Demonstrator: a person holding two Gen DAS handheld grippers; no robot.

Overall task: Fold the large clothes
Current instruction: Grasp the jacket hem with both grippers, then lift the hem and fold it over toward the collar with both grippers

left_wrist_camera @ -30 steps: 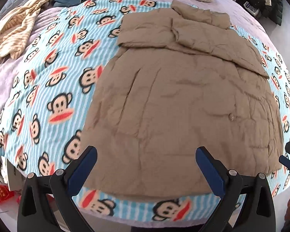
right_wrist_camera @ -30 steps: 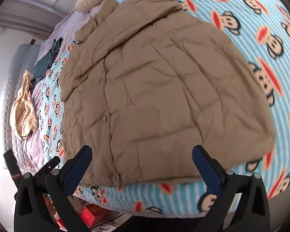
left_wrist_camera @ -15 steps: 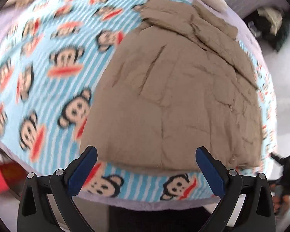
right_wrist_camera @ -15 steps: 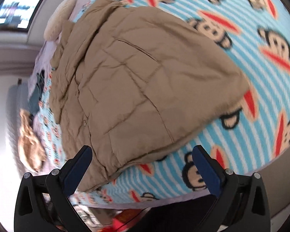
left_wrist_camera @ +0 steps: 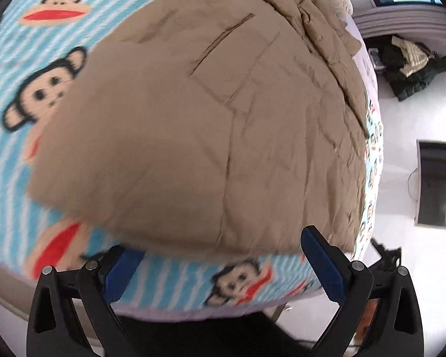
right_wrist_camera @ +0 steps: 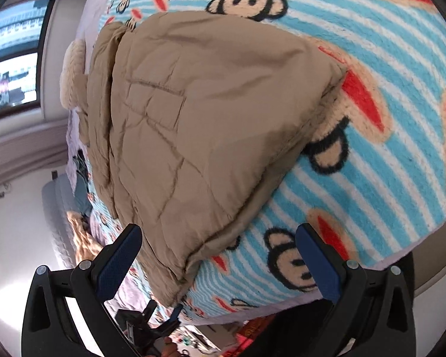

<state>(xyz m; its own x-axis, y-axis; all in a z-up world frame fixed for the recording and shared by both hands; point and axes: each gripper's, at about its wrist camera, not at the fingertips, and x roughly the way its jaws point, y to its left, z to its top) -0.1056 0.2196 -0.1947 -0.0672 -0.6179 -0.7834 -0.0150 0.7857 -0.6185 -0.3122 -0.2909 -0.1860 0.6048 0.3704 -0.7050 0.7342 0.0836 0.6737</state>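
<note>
On the monkey-print blanket [left_wrist_camera: 59, 154] lies the tan jacket [left_wrist_camera: 211, 125], hem nearest both tongs. Left tongs [left_wrist_camera: 223, 263] and right tongs [right_wrist_camera: 220, 255] gape apart, empty; a shallow bite could catch blanket too.

Both wrist views look close across the bed [left_wrist_camera: 169, 282] edge, sharing the jacket [left_wrist_camera: 193, 119] hem; left view seems blurred.
</note>
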